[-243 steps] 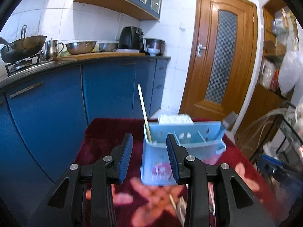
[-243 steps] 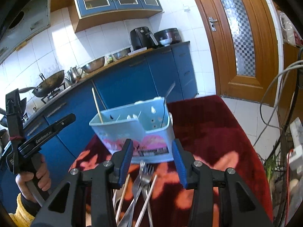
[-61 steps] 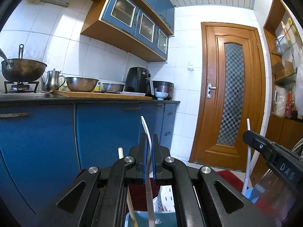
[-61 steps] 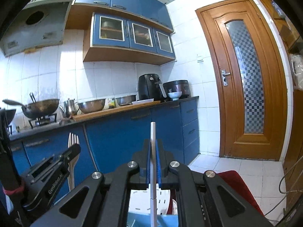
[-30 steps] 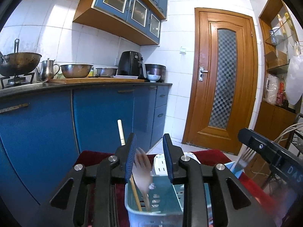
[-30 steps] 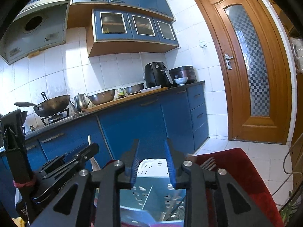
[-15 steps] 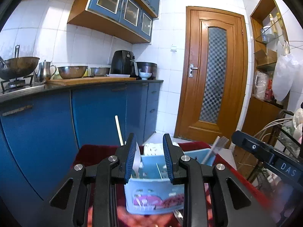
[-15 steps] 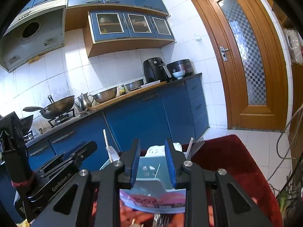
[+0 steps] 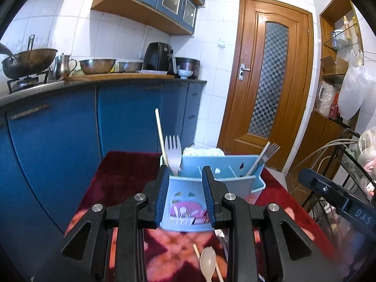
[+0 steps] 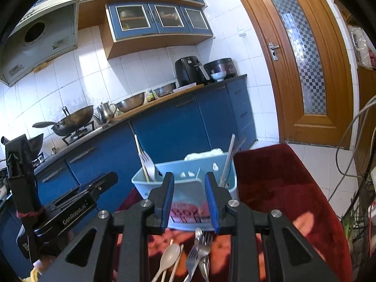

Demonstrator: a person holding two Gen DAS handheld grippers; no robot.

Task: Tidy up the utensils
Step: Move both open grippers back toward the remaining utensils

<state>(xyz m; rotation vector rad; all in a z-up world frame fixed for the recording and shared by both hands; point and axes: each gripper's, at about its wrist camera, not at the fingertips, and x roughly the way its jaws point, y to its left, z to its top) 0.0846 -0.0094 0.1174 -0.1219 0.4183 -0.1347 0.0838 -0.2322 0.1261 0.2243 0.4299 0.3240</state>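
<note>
Left wrist view: the left gripper hangs over a dark red floral tablecloth, its blue-padded jaws apart with nothing between them, aimed at a light blue utensil holder that stands on the cloth. In the holder's left compartment stand a pale plastic fork and a wooden chopstick; a metal fork leans in the right end. So the sorting looks partly done. A beige spoon lies loose on the cloth in front of the holder. The other gripper's black body at the right edge reads "DAS", cut off. The holder's front carries a pink sticker with utensil shapes; no words are readable. Right wrist view: the right gripper is also empty, jaws parted, facing the same holder. Loose on the cloth below it lie a beige spoon, a second chopstick and a bundle of metal forks and spoons, which by my judgement remain to be put away. The left gripper's body reads "GenRobot.AI".
</note>
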